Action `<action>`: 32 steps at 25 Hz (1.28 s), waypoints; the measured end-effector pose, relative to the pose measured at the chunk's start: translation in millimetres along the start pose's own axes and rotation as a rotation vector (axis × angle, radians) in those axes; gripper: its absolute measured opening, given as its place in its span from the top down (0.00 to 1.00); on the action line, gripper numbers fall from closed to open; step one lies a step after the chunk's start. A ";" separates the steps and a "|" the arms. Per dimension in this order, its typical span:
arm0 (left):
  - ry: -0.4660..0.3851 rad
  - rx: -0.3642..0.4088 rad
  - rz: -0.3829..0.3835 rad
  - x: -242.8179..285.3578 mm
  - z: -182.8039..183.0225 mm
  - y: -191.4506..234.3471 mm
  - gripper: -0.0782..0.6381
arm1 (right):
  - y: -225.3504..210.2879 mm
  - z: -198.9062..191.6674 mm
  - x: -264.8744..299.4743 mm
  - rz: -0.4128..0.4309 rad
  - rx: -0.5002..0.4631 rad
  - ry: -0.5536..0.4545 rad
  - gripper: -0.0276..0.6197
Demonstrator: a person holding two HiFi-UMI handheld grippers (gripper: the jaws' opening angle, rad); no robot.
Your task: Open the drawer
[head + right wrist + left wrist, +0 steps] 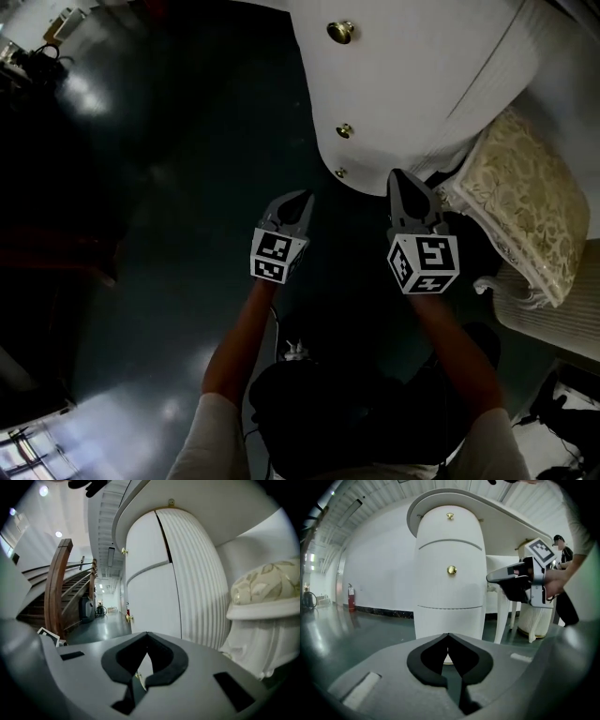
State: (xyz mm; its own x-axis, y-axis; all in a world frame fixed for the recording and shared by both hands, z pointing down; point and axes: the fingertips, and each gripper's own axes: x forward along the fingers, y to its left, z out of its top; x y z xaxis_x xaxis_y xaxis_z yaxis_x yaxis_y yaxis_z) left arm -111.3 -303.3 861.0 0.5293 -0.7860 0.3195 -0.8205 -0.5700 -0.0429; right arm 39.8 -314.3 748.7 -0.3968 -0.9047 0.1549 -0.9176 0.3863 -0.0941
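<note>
A white, rounded chest of drawers [422, 84] stands ahead, with small brass knobs [339, 31] down its front. In the left gripper view two drawer fronts show, an upper knob [450, 515] and a middle knob [451, 570]. My left gripper [300, 201] is shut and holds nothing, a short way in front of the chest's lower part [448, 635]. My right gripper [399, 180] is also shut and empty, close to the chest's ribbed side [197, 573]. The right gripper [506, 576] shows to the right in the left gripper view. Neither gripper touches a knob.
A white chair with a cream patterned cushion [525, 206] stands right of the chest. The floor [169, 187] is dark and glossy. A red fire extinguisher [350, 597] stands by the far wall. A wooden staircase [61, 588] rises at the left in the right gripper view.
</note>
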 end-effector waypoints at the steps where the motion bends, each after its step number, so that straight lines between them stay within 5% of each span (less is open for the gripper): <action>1: 0.004 0.006 -0.019 10.3 -1.9 -6.8 0.88 | -5.8 -5.2 -2.2 -0.010 0.014 0.015 0.93; 5: 0.022 0.114 -0.064 38.8 -8.7 -15.0 0.88 | -7.0 -12.9 -9.2 0.026 -0.015 0.067 0.93; 9: -0.011 0.036 -0.041 67.1 -10.7 -8.9 0.88 | -13.9 -1.0 -26.8 0.042 -0.076 0.046 0.93; 18: -0.057 -0.044 -0.083 104.0 -36.2 -10.4 0.87 | -28.2 2.3 -58.4 0.030 0.004 0.066 0.93; 20: -0.091 -0.071 -0.102 106.3 -36.6 -12.0 0.78 | -28.6 4.5 -66.4 0.045 0.042 0.062 0.93; 22: -0.097 -0.061 -0.123 109.5 -37.8 -14.6 0.71 | -30.4 7.3 -72.8 0.051 0.056 0.055 0.93; 32: -0.030 0.006 -0.072 128.2 -50.3 -14.3 0.70 | -32.6 1.9 -81.3 0.063 0.042 0.063 0.93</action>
State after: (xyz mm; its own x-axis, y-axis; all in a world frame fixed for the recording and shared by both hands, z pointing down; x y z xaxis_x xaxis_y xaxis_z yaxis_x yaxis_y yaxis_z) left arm -42.6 -383.8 950.2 0.5932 -0.7496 0.2936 -0.7788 -0.6267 -0.0263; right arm 102.0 -253.7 737.3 -0.4553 -0.8656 0.2086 -0.8896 0.4327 -0.1462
